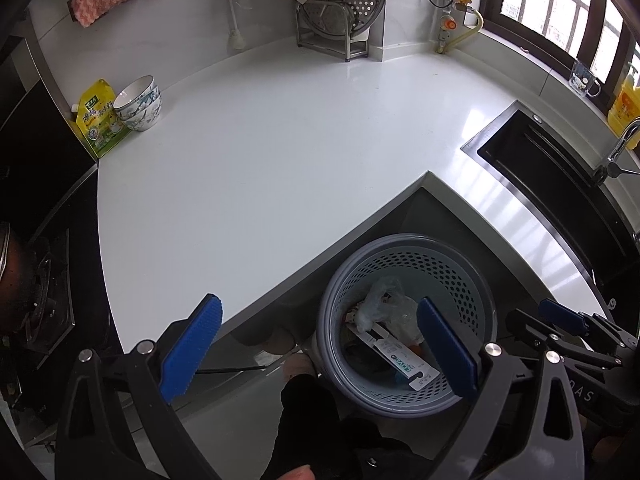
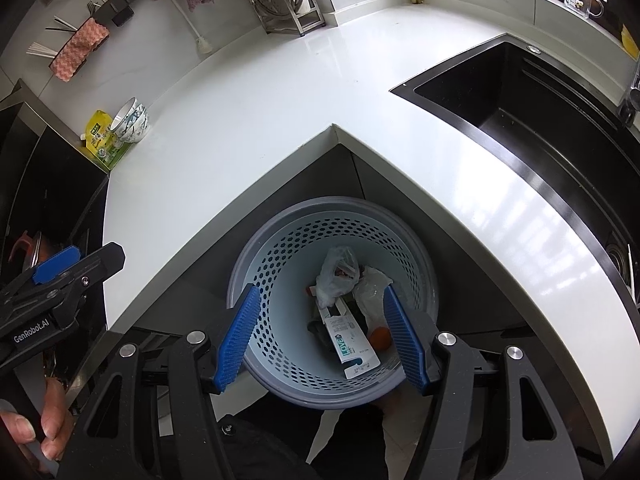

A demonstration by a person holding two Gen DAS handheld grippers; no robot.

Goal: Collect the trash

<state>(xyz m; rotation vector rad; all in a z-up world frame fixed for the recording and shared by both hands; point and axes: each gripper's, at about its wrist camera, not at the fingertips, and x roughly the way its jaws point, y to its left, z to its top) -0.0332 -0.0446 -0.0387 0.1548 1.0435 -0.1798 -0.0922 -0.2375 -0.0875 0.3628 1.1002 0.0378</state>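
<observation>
I am in a home kitchen: a white L-shaped tabletop (image 2: 248, 92) wraps the corner, with a black sink (image 2: 532, 112) sunk into it under a window (image 1: 560, 0). Stacked bowls (image 1: 140, 102) and a yellow pouch (image 1: 98, 118) stand by a gas stove (image 1: 36, 292), a dish rack (image 1: 340, 12) holds a perforated steamer plate, and cloths (image 2: 80, 46) hang on the tiled wall. A yellow oil bottle (image 1: 626, 108) sits on the windowsill, and a waste bin (image 2: 332, 304) holding trash stands on the floor below the tabletop's corner.
</observation>
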